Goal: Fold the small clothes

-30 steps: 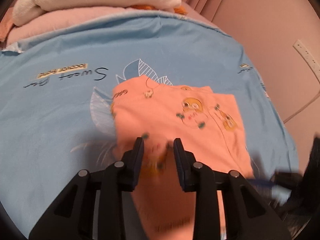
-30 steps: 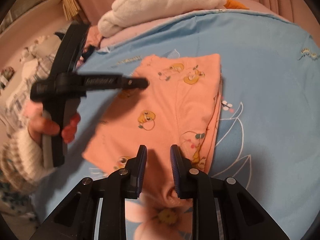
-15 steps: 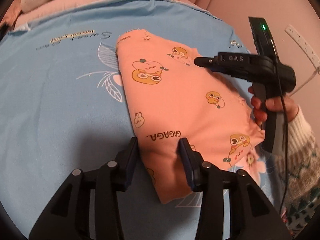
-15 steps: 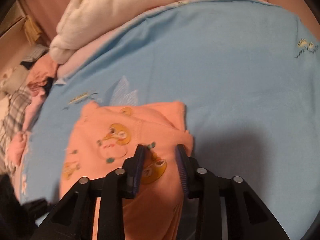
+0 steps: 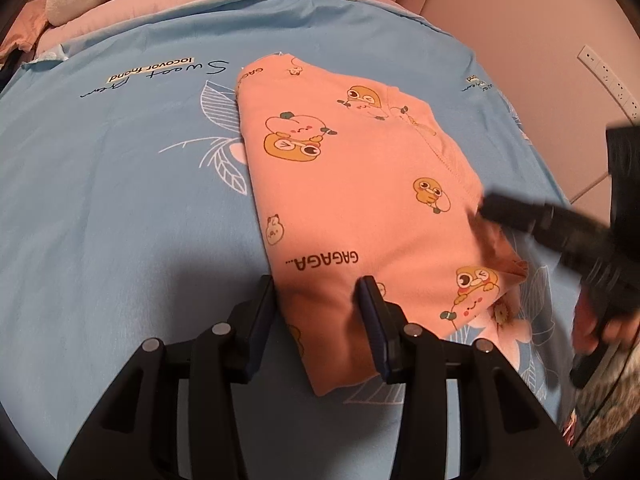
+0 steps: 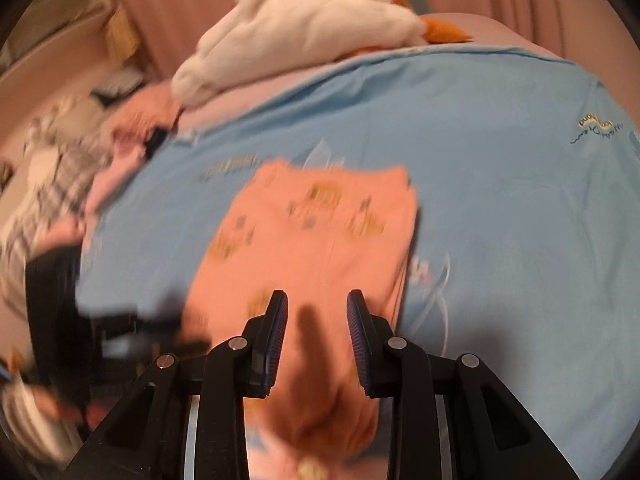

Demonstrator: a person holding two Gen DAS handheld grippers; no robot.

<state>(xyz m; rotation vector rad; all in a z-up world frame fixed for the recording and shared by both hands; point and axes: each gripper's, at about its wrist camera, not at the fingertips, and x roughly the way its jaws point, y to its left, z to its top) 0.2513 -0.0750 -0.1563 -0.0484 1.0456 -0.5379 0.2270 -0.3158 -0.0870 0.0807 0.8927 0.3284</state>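
Since a second ago, your left gripper (image 5: 316, 292) has pulled back from over the garment (image 5: 360, 184) to its near edge, and your right gripper (image 6: 316, 304) has swung round to the cloth's right edge. Both pairs of fingers are spread and hold nothing; cloth lies flat between the left tips, and in the blurred right view the right tips hover over the near end.

Outward from there, the garment rests as a tidy stacked block in the middle of the blue sheet (image 5: 120, 200). You look well along: the folds seem made, with perhaps one more halving or just a smoothing left. One corner at the lower right looks slightly rumpled.

You have bare sheet on the left and beyond. Keep clear of the white blanket (image 6: 304, 28) at the far edge and the clothes pile (image 6: 68, 168) off the left side.
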